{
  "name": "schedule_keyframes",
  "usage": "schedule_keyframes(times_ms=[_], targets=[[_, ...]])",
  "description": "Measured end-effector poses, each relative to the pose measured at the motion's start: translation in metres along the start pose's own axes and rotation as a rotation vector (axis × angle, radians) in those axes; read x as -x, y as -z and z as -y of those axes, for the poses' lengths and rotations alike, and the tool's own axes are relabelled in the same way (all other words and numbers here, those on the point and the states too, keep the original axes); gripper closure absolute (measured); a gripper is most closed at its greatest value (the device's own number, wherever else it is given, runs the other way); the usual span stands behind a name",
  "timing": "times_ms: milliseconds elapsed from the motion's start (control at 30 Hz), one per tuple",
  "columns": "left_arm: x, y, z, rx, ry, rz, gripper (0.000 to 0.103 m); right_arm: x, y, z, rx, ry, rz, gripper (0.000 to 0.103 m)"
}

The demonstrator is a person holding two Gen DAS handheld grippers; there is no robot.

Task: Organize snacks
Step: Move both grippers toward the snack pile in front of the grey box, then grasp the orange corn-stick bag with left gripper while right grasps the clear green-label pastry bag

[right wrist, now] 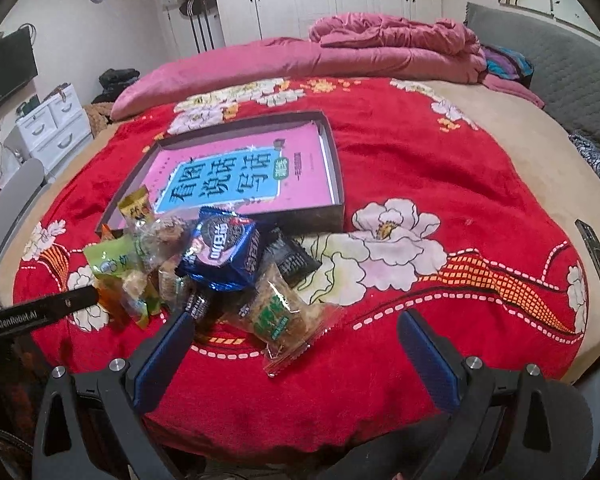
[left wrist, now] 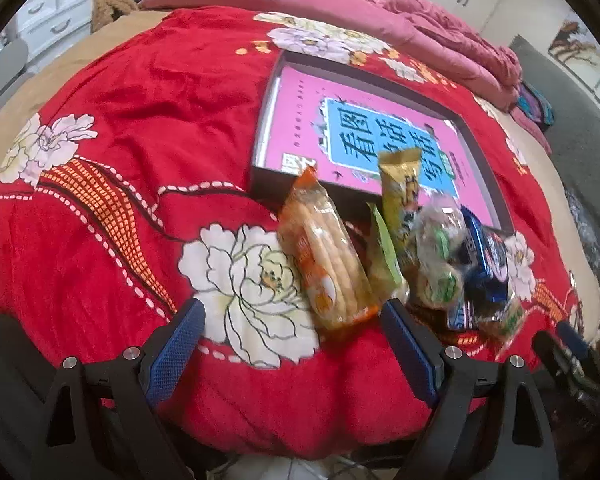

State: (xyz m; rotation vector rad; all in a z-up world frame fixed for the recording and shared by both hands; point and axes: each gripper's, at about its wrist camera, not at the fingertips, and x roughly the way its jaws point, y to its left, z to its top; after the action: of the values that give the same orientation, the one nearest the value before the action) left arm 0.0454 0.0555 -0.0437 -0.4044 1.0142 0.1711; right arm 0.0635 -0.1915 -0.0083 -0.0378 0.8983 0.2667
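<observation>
Both grippers, left gripper [left wrist: 290,340] and right gripper [right wrist: 296,346], are hovering released over the bed; the snack pile [right wrist: 204,264] is lying just ahead, before the box [right wrist: 336,216]. Loosely stacked, slick wrappers risk sliding apart.

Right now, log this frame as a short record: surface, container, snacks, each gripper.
surface: red floral blanket on a bed
container: shallow dark box, pink book inside, no snacks in it
snacks: pile in front of the box, blue packet on top
left gripper: open, empty
right gripper: open, empty
</observation>
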Motion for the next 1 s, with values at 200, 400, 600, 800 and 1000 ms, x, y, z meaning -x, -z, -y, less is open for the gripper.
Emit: schedule_keyframes(times_ms=[200,400,600,800,1000], targets=[[-0.009,-0.01,0.001,0.031,0.035,-0.003,0.013,-0.014,0.001,-0.002,0.02,-0.004,-0.061,0.001],[-0.015,-0.011,-0.001,0.05,0.046,-0.023,0.013,-0.03,0.0,-0.005,0.079,0.031,-0.132,0.001],[-0.02,-0.017,-0.005,0.077,0.05,-0.025,0.013,-0.041,-0.001,-0.021,0.19,0.066,-0.164,0.001],[-0.025,-0.023,-0.006,0.1,0.062,-0.028,0.014,-0.049,-0.003,-0.037,0.311,0.106,-0.137,0.011],[-0.032,-0.025,-0.005,0.114,0.088,-0.055,0.032,-0.054,-0.004,-0.032,0.292,0.067,-0.161,0.038]])
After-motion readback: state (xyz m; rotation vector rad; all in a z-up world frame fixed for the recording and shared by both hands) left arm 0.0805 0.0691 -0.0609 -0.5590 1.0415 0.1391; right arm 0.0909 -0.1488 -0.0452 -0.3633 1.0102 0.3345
